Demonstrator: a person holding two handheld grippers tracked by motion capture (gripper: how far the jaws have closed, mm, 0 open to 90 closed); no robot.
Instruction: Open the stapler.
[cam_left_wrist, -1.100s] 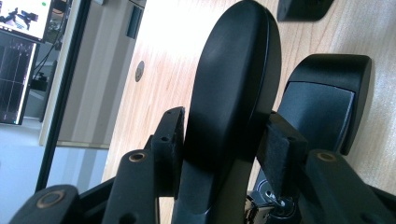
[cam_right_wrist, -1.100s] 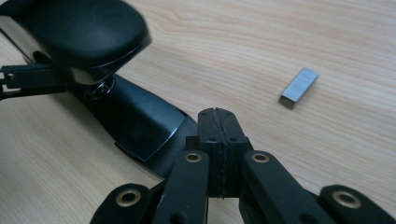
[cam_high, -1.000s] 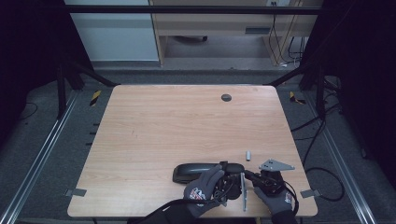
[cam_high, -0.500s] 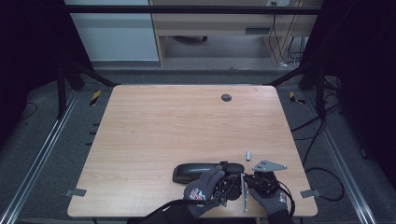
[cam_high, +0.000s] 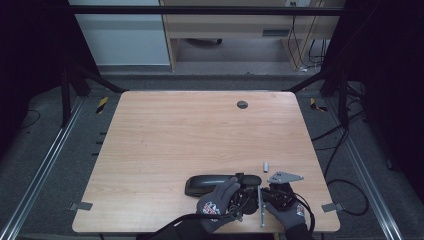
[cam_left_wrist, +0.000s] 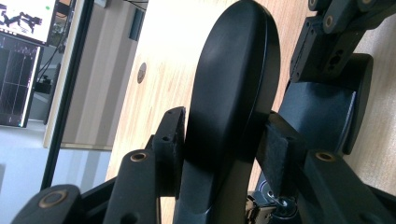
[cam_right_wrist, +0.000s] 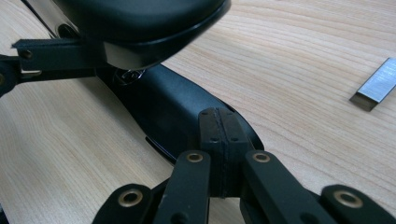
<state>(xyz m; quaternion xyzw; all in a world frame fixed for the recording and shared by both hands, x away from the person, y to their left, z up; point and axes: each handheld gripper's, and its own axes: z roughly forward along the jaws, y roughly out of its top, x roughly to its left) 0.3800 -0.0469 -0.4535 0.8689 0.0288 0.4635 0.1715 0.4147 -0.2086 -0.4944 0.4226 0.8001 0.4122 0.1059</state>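
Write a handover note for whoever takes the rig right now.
Left gripper: jaws shut on the stapler lid, held raised off the stapler base.
Right gripper: jaws shut, empty, tips at the end of the base; contact unclear.
Staple strip: lies loose on the table, right of the stapler.
Done: stapler opened.
Left: probably pick up the strip, load it, close the lid.

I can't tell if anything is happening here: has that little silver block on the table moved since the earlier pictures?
No. The little silver block lies at the same spot on the table, just beyond the grey three-cornered plate and the same way in from the right edge.
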